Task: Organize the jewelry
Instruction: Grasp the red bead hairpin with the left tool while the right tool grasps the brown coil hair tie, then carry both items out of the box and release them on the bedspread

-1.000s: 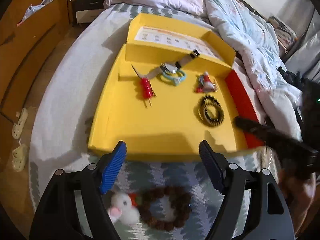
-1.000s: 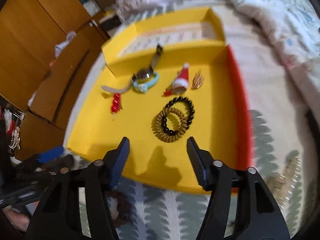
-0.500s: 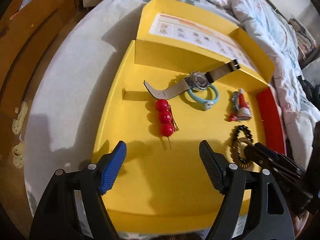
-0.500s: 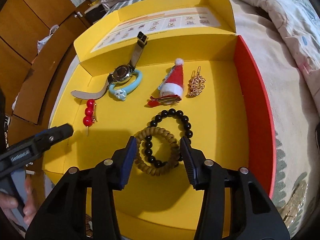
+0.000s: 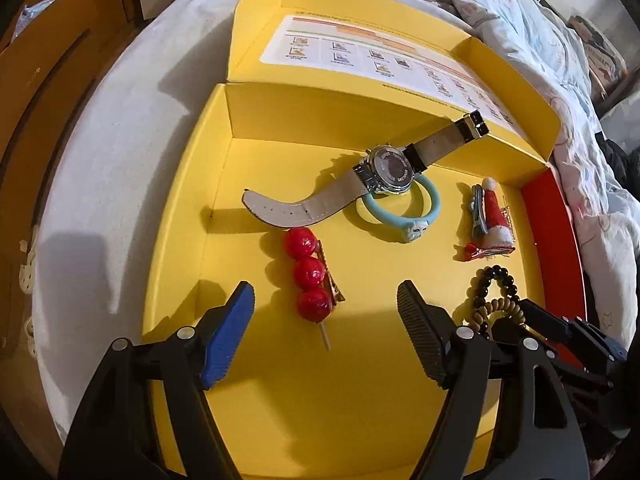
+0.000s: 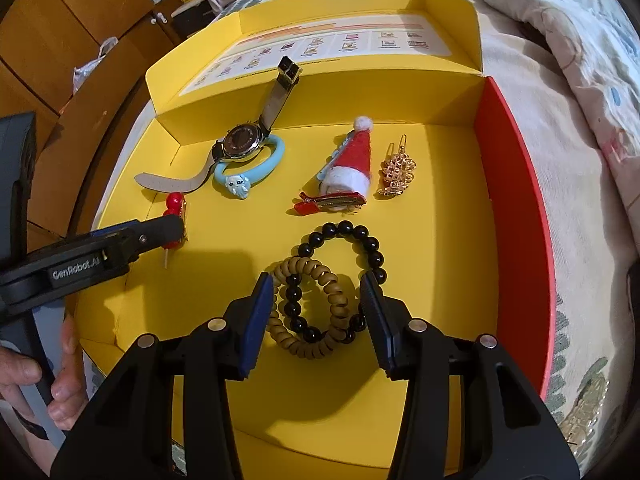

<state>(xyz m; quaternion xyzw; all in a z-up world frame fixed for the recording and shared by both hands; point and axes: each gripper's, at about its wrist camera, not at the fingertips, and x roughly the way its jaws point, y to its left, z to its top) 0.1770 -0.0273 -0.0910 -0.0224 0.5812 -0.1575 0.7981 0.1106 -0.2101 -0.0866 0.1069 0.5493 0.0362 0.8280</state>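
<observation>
The right claw (image 6: 316, 316) straddles the coiled hair tie (image 6: 310, 312) and black bead bracelet (image 6: 352, 248), pads not visibly pressing; the left claw (image 5: 324, 316) gapes over the red-ball hairpin (image 5: 310, 276).

My tongs: two (image 5: 326, 334) (image 6: 316, 312)
My box: one (image 6: 516, 216)
Watch: one (image 6: 240, 144)
Bracelets: three (image 6: 352, 264)
Hair clips: three (image 6: 348, 168)

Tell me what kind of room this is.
Most likely a bedroom: the yellow box sits on a bed, with a rumpled quilt behind it and wooden cupboards alongside.
</observation>
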